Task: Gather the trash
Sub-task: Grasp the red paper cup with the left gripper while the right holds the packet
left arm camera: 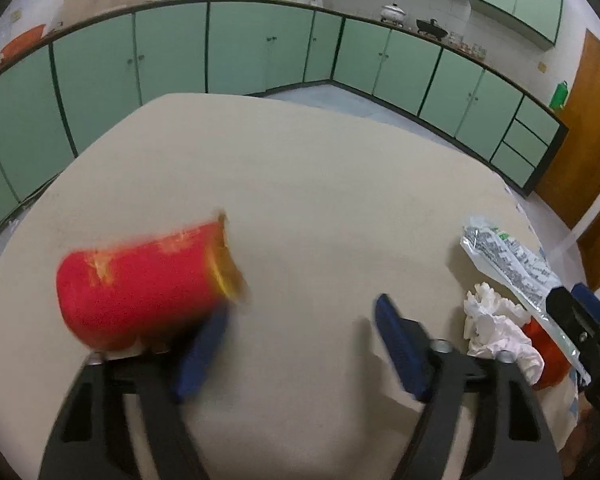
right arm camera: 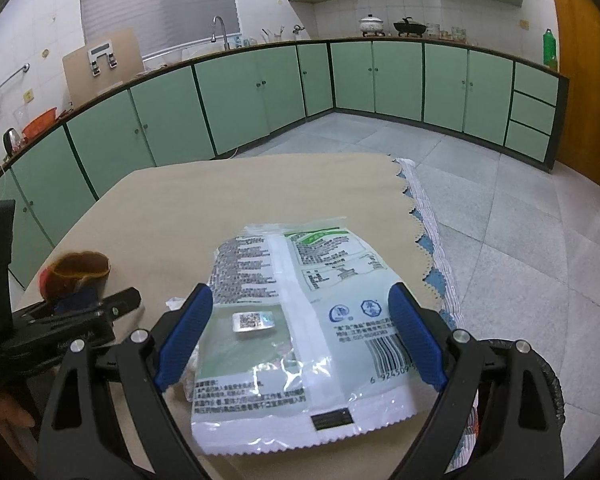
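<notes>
A red paper cup (left arm camera: 140, 284), blurred and lying on its side, rests against the left finger (left arm camera: 200, 352) of my left gripper (left arm camera: 300, 344), which is open; the cup is outside the jaws. It shows in the right wrist view (right arm camera: 78, 276) too. A white plastic food wrapper (right arm camera: 300, 320) lies on the beige table (left arm camera: 300, 184) under my open right gripper (right arm camera: 300, 332), between its blue fingers. In the left wrist view the wrapper (left arm camera: 508, 260) lies at the right beside crumpled white tissue (left arm camera: 496, 328) and an orange-red object (left arm camera: 548, 356) partly hidden beneath it.
The table's scalloped right edge (right arm camera: 416, 216) drops to a grey tiled floor (right arm camera: 500, 200). Green kitchen cabinets (left arm camera: 236, 48) line the far walls. A brown door (left arm camera: 588, 120) stands at the right.
</notes>
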The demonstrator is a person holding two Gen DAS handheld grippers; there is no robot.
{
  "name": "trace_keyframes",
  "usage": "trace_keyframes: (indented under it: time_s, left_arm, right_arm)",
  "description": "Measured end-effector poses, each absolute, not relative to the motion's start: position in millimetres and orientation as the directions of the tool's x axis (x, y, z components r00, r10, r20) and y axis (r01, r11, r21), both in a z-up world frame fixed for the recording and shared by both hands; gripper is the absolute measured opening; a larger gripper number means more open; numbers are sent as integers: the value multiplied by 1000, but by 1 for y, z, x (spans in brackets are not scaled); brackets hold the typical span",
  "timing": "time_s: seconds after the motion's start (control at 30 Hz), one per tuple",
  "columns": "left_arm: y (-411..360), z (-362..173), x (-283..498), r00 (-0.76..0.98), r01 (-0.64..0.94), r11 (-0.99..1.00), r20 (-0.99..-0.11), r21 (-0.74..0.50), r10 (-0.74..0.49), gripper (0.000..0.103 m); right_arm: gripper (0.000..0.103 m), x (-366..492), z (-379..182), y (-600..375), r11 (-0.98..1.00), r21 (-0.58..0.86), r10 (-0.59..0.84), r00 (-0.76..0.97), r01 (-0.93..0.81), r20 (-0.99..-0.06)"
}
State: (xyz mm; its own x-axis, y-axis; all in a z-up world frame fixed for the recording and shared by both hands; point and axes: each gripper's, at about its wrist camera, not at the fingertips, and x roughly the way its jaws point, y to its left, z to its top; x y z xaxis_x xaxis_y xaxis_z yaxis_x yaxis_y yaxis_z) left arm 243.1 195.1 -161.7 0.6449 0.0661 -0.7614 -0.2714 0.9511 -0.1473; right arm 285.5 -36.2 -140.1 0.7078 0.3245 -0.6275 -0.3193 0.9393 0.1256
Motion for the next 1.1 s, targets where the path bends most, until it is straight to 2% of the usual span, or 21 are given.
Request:
trace_keyframes:
  time_s: [0.03,0.07,0.13,0.23,0.33,0.5,0.57,0.6,0.63,0.7,0.77,0.8,0.83,1.1]
  left_arm:
    - [197,-162,241,645,-281,948,-761,-149,71,53]
    - [199,-161,240,646,-289,945,-760,-154,74,48]
    - [206,-162,234,648,-302,937,-759,-172,69,31]
    - [212,-163,226,648,-304,935,-759,-182,63,16]
    - [213,-163,214,650,-287,936,-759,-202,36,6]
    - [209,-162,181,655,-233,950,-755,-209,-5,6]
    - [212,-161,168,658,-230,950,-753,-212,-9,9]
    - [214,-161,163,658,-233,950,-753,-210,-5,19]
    - [216,-159,160,661,-235,950,-750,-203,3,34]
    - [218,-153,154,673,-243,952,-739,-185,29,48]
    - [221,-149,151,686,-240,951,-727,-196,23,54]
    - [224,-146,151,692,-247,948,-721,-199,29,64]
    - [227,-143,153,698,-255,946,-715,-200,36,66]
    - [250,-139,183,715,-301,927,-696,-222,65,66]
  right_arm:
    - [87,284,-140,-36,939,125,324,708,-320,-627]
    - [87,283,-140,-36,939,125,325,708,-320,-627]
    - [87,283,-140,-36,940,124,323,709,-319,-627]
    - [87,281,-139,-34,940,125,323,708,-318,-627]
    - [87,280,-139,-34,939,119,324,710,-323,-625]
    - [87,270,-136,-30,937,109,324,713,-331,-621]
    - [87,267,-135,-27,937,111,327,713,-332,-620]
    - [87,266,-134,-26,936,112,328,713,-334,-620]
    - [87,263,-133,-23,934,110,332,712,-340,-619]
    - [87,260,-131,-18,931,103,335,711,-350,-618]
    - [87,256,-129,-12,928,92,338,710,-362,-617]
    - [87,255,-129,-10,927,91,338,710,-363,-618]
    - [87,254,-128,-8,927,90,338,709,-364,-618]
    - [87,250,-127,-4,927,80,335,710,-367,-619]
